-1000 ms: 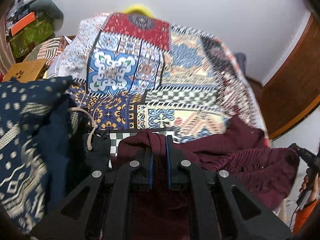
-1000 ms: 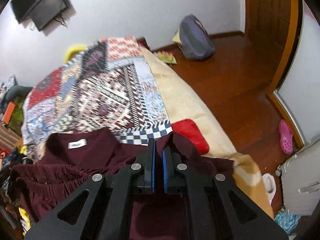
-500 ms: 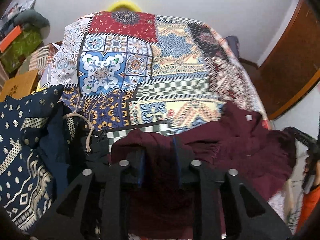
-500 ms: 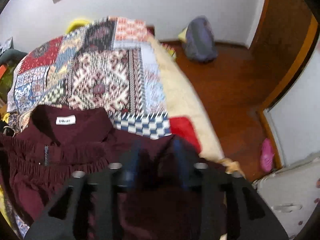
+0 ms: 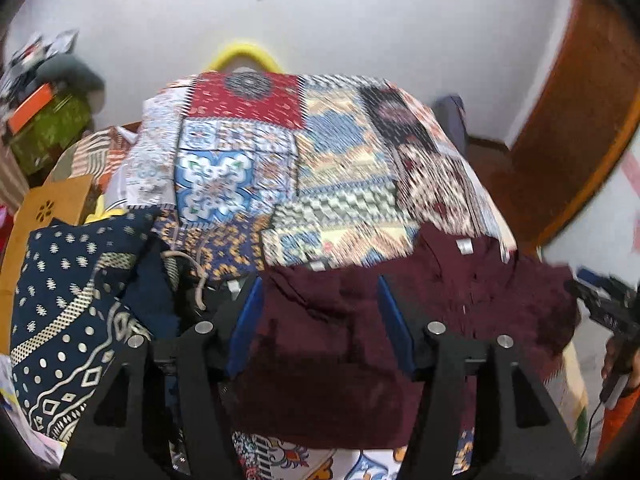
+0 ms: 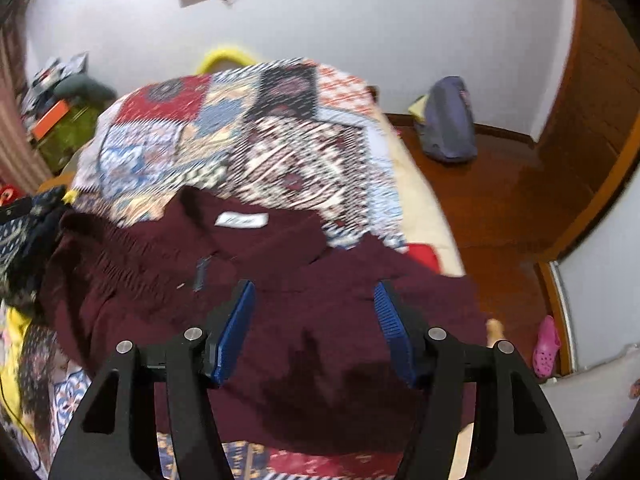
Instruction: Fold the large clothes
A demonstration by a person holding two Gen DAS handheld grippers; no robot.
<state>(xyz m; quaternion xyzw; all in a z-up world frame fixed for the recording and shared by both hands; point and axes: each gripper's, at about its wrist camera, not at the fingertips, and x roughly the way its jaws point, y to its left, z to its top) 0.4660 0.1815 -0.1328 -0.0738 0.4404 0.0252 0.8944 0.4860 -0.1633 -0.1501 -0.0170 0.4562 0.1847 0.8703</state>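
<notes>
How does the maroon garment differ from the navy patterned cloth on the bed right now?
The maroon garment is plain; the navy patterned cloth carries white motifs. The maroon garment lies spread in front of both tongs; the navy cloth sits bunched at the bed's left edge. Both rest on the patchwork bedspread.

- Even, soft indoor light fills both views; the white wall [image 5: 360, 32] is bright without glare.
- Motion blur smears the patchwork bedspread [image 5: 320, 168] in both views, its patterns streaked into short diagonal lines.
- The maroon garment [image 6: 280, 280] reads as a dark, low-detail mass, its folds barely separable; its white label [image 6: 241, 220] is blurred and illegible.
- Fisheye distortion bows the wooden door frame [image 6: 592, 208] and curves the bed's edges.
- Black vignetting cuts off all the corners.
- The gripper bodies in the foreground are the sharpest parts.
</notes>
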